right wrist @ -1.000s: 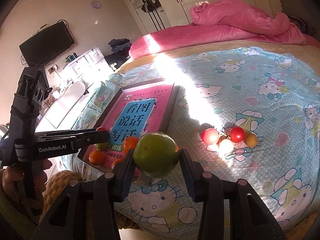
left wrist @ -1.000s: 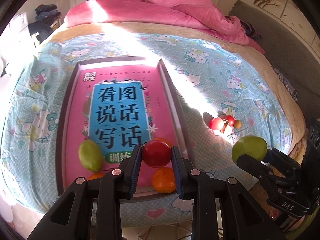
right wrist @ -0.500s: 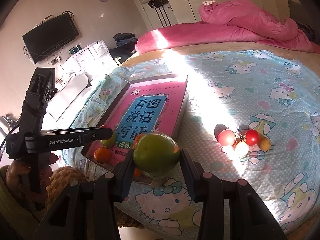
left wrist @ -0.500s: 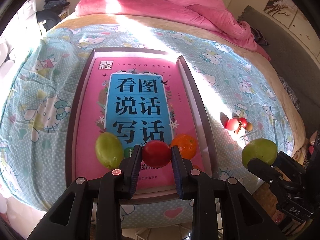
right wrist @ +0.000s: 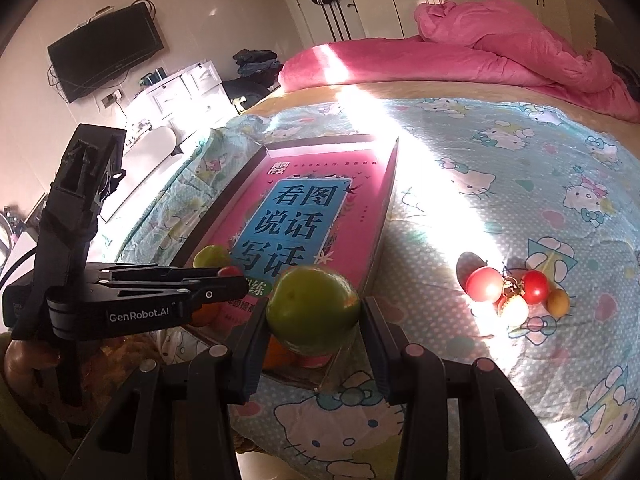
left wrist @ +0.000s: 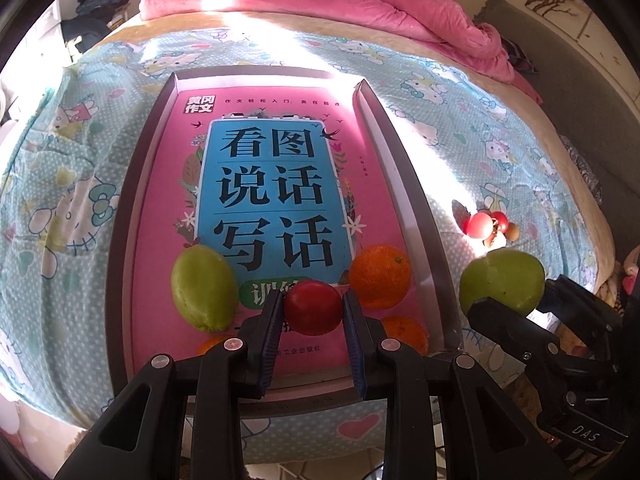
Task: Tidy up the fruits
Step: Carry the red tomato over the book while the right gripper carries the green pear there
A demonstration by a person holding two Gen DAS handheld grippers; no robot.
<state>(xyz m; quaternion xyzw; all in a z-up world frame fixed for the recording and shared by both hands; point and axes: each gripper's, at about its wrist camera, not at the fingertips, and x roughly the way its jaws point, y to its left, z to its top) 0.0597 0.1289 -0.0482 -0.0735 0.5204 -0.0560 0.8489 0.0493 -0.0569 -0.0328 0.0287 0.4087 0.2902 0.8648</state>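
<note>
My left gripper (left wrist: 313, 312) is shut on a red tomato (left wrist: 313, 307), held over the near end of a dark tray (left wrist: 416, 216) lined with a pink book. On the book lie a green fruit (left wrist: 203, 288) at the left and an orange (left wrist: 379, 276) at the right, with other oranges partly hidden behind my fingers. My right gripper (right wrist: 314, 316) is shut on a green fruit (right wrist: 313, 309), held just off the tray's near right corner (right wrist: 376, 264). That fruit (left wrist: 502, 282) also shows at the right of the left wrist view. Several small fruits (right wrist: 516, 292) lie on the bedsheet to the right.
The tray rests on a bed with a light blue cartoon-cat sheet (right wrist: 520, 168). A pink duvet (right wrist: 500, 48) is bunched at the far end. A white dresser (right wrist: 180, 92) and a wall TV (right wrist: 106, 50) stand to the left. A hand (right wrist: 24, 360) holds the left gripper.
My left gripper has sunk toward the tray with the tomato; the tray looks larger. My right gripper has shifted with the green fruit, closer to the tray's near right corner.
</note>
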